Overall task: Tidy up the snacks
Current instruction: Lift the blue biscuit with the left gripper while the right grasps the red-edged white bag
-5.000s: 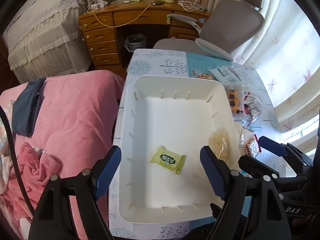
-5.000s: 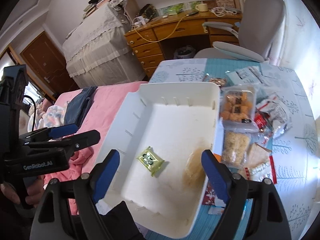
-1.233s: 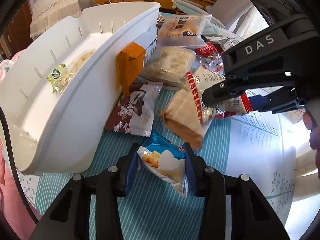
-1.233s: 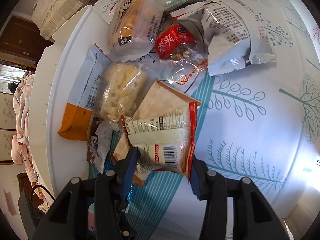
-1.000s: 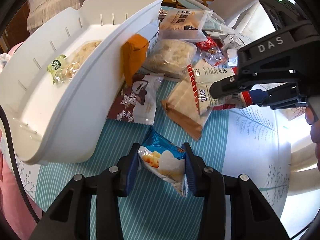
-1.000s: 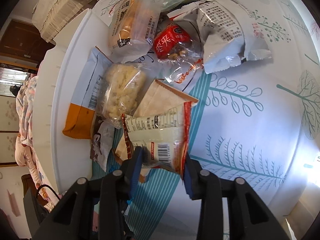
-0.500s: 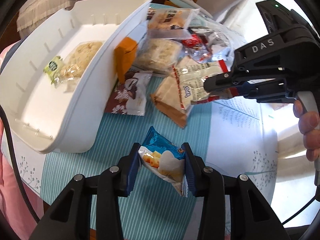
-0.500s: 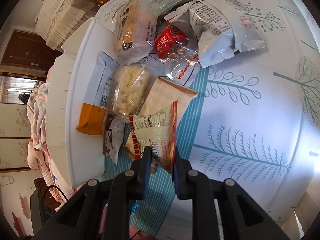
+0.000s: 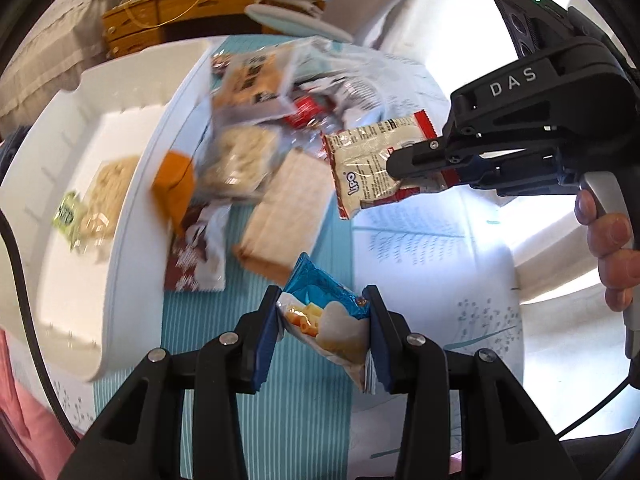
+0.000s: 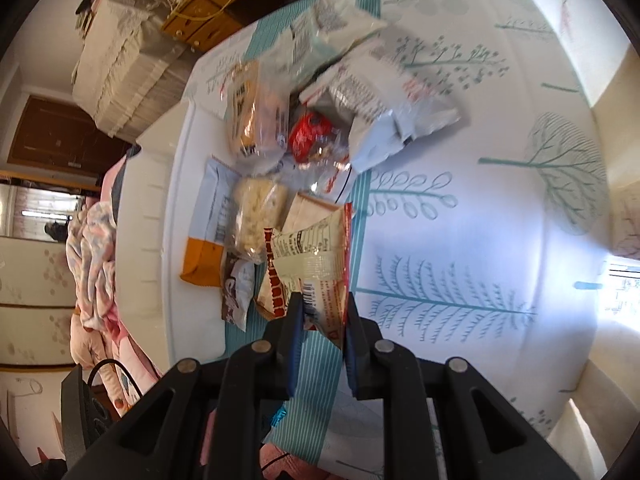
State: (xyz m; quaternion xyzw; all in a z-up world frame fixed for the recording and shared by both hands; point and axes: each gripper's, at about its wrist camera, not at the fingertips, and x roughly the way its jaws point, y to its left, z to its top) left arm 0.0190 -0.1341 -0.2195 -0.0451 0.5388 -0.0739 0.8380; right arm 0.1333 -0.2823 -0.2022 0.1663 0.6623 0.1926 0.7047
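Note:
My left gripper point(image 9: 325, 326) is shut on a blue and white snack packet point(image 9: 326, 316), held above the striped tablecloth. My right gripper point(image 10: 322, 314) is shut on a white packet with red edges point(image 10: 310, 258), lifted off the pile; the left wrist view shows that packet point(image 9: 366, 164) hanging from the right gripper point(image 9: 404, 166) in a person's hand. The white bin point(image 9: 52, 184) lies to the left and holds a small green packet point(image 9: 68, 214) and a pale rice-cake pack point(image 9: 106, 188). Loose snacks sit beside the bin.
Beside the bin lie an orange-ended pack point(image 10: 204, 236), a clear puffed-rice bag point(image 10: 258, 208), a brown packet point(image 9: 280, 208), a dark snowflake packet point(image 9: 196, 256), a red sweet bag point(image 10: 310, 132) and silver bags point(image 10: 380, 108). A desk point(image 9: 200, 12) and chair point(image 9: 304, 8) stand beyond.
Both grippers have risen with their packets. The right one closed tighter on the red-edged packet and lifted it off the brown packet. The blue packet stays in the left grip.

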